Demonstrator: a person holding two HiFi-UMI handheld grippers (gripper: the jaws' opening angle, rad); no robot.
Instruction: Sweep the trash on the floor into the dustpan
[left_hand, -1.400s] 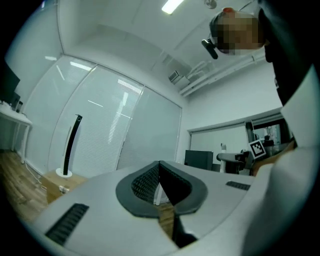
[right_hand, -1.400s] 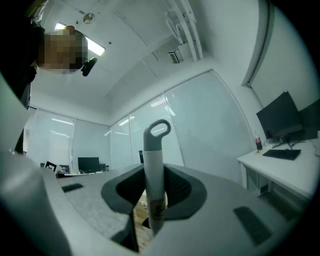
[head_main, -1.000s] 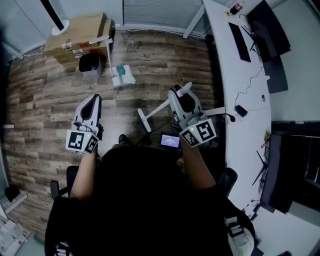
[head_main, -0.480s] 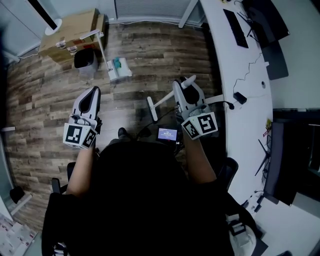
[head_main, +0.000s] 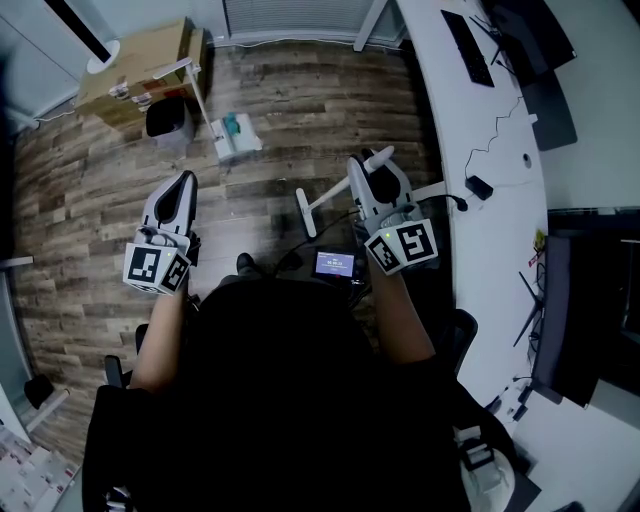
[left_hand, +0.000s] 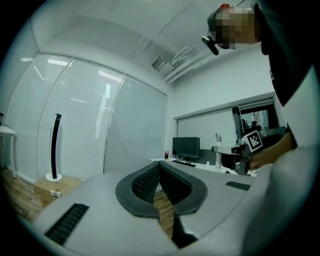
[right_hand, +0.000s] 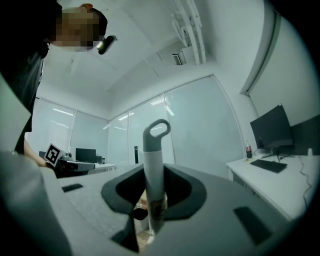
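1. Right gripper view: the right gripper clamps a white broom handle, grey loop end up.
2. The left gripper is pinched closed, empty.
3. Head view: the long-handled dustpan stands on the wood floor near a black bin.

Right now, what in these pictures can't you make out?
- Trash on the floor: head view, too small to pick out against the wood grain.
- Lower end of the broom handle: right gripper view, hidden behind the right tool clamped on it.
- White desk: head view, cut off by the top edge.
- Floor beneath the person: head view, hidden by their body.
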